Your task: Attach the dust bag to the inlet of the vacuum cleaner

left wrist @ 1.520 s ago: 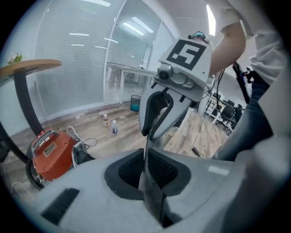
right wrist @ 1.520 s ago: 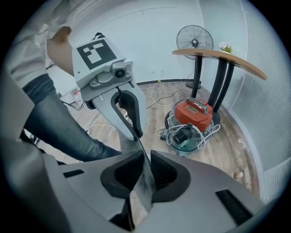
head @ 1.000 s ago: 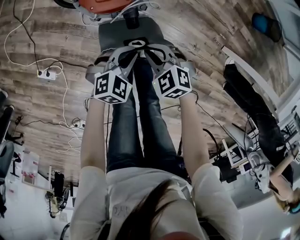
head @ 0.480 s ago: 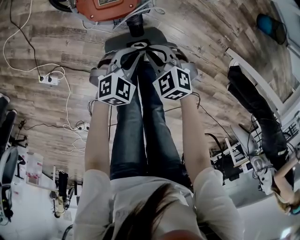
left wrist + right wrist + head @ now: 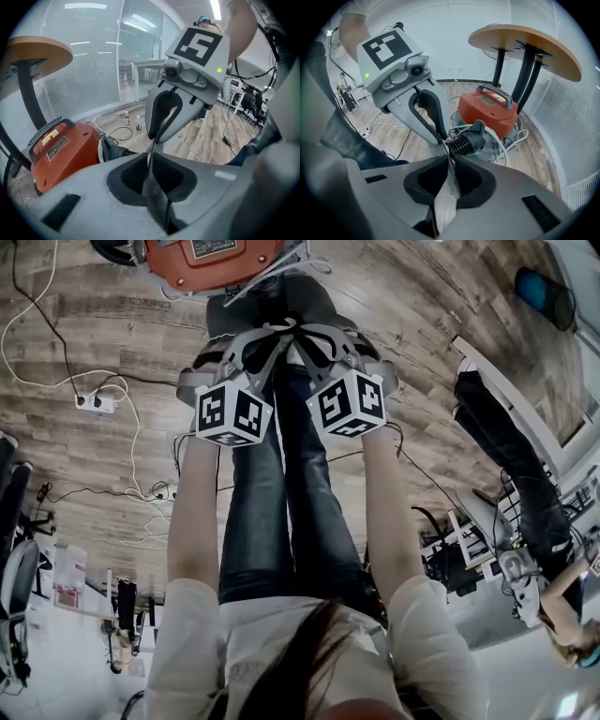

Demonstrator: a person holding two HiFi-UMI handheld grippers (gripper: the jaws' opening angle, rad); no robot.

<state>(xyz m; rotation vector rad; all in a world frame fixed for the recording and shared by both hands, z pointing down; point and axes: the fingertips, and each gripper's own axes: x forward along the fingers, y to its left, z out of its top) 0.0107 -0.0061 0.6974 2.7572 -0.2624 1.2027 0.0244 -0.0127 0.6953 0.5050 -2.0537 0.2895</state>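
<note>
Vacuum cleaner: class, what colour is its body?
The vacuum cleaner is orange-red; it shows best in the right gripper view.

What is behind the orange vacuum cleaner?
Behind the vacuum cleaner rise the black legs of a round wooden table. The vacuum cleaner covers the spot where the legs meet the floor.

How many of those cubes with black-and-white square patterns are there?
2. One cube rides on the left gripper, the other cube on the right gripper, side by side above the person's jeans. None seems hidden.
</note>
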